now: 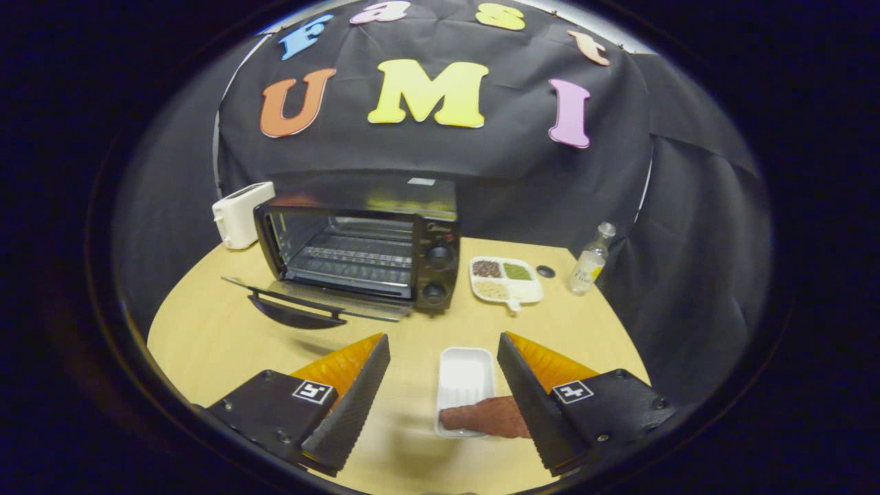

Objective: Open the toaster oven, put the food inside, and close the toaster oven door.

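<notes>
Black toaster oven [364, 251] sits at the back of the pale wooden table [206, 337], its glass door [313, 302] dropped fully open and lying flat, wire rack visible inside. The gripper [443, 344] hangs above the table with its fingers spread wide, gripping nothing. Between them lies a white rectangular tray [464, 378], and a reddish-brown strip of food [485, 417] rests across its near end, right against the inner face of the right finger. Beside the oven, a white toaster [242, 213]. On the other side, a divided white dish [505, 278] of grains, a small dark cap [545, 271], and a clear bottle [591, 260].
</notes>
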Available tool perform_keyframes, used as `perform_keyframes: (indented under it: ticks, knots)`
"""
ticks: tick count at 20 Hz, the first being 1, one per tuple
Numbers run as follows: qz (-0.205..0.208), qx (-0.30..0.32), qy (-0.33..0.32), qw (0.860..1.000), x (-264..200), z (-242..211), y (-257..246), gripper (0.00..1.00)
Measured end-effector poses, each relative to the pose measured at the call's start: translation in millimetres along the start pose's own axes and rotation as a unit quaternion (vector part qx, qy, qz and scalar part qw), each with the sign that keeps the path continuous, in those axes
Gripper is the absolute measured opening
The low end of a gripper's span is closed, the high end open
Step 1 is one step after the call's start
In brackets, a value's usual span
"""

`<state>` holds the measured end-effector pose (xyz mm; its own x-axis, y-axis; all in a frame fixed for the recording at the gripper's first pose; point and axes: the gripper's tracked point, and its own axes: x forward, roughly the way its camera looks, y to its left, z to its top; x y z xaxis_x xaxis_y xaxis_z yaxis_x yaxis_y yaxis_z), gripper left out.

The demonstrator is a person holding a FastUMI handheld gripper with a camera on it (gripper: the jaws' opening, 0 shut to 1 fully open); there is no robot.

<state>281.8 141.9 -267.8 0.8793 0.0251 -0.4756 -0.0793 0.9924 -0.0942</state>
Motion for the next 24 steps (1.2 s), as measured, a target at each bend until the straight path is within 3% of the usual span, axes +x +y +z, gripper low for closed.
perform_keyframes:
  ticks: [6,12,18,21,24]
  knots:
    - [0.009,0.016,0.033,0.999,-4,-14,-28,1.00]
    - [0.081,0.063,0.095,0.990,-16,-40,-13,0.94]
    - [0.172,0.143,0.164,0.961,-35,-58,24,0.74]
    - [0.202,0.178,0.187,0.945,-41,-64,35,0.55]
    - [0.236,0.227,0.217,0.920,-50,-63,45,0.40]
